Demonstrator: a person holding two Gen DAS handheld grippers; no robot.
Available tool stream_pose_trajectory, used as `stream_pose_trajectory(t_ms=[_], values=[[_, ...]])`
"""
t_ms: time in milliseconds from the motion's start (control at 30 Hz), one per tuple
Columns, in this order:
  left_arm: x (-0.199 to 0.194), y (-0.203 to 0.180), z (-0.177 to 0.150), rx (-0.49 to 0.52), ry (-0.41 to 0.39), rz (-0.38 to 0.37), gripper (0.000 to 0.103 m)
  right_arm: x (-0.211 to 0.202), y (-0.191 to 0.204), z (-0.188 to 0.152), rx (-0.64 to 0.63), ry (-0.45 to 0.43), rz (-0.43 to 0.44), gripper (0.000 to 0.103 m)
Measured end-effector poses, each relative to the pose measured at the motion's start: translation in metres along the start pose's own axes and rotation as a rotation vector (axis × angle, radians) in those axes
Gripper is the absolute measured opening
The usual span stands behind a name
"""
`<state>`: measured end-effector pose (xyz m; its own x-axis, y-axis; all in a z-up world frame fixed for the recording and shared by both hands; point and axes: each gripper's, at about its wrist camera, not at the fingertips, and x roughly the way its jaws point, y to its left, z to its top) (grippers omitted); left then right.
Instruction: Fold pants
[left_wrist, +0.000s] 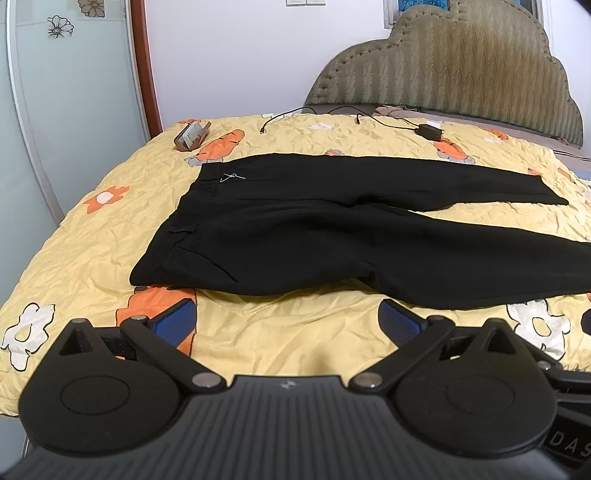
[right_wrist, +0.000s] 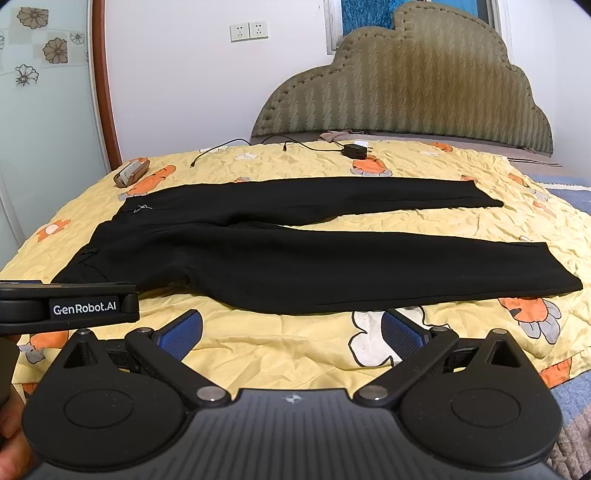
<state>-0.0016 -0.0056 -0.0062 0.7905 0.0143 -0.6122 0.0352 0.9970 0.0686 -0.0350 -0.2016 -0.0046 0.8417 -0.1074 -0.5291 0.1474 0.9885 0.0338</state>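
Note:
Black pants (left_wrist: 295, 236) lie flat on a yellow flowered bedspread (left_wrist: 258, 332), waistband to the left, both legs stretched to the right and spread apart. They also show in the right wrist view (right_wrist: 295, 258). My left gripper (left_wrist: 288, 321) is open and empty, just short of the near edge of the seat. My right gripper (right_wrist: 291, 332) is open and empty, just short of the near leg's lower edge. The left gripper's body (right_wrist: 66, 306) shows at the left of the right wrist view.
A brown case (left_wrist: 192, 136) lies at the far left of the bed. A black charger (left_wrist: 430, 130) with cables lies near the padded headboard (left_wrist: 443, 74). A glass door (left_wrist: 55, 110) stands at left. A blue blanket (right_wrist: 569, 398) lies at right.

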Motion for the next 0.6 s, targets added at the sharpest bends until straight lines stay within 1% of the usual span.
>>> stream_pose_trajectory(t_ms=[600], values=[[-0.0020,0.0032,-0.0002,0.002,0.006,-0.001,0.103,0.0001,-0.0011,-0.0014,0.005,0.004,0.006,0.103]])
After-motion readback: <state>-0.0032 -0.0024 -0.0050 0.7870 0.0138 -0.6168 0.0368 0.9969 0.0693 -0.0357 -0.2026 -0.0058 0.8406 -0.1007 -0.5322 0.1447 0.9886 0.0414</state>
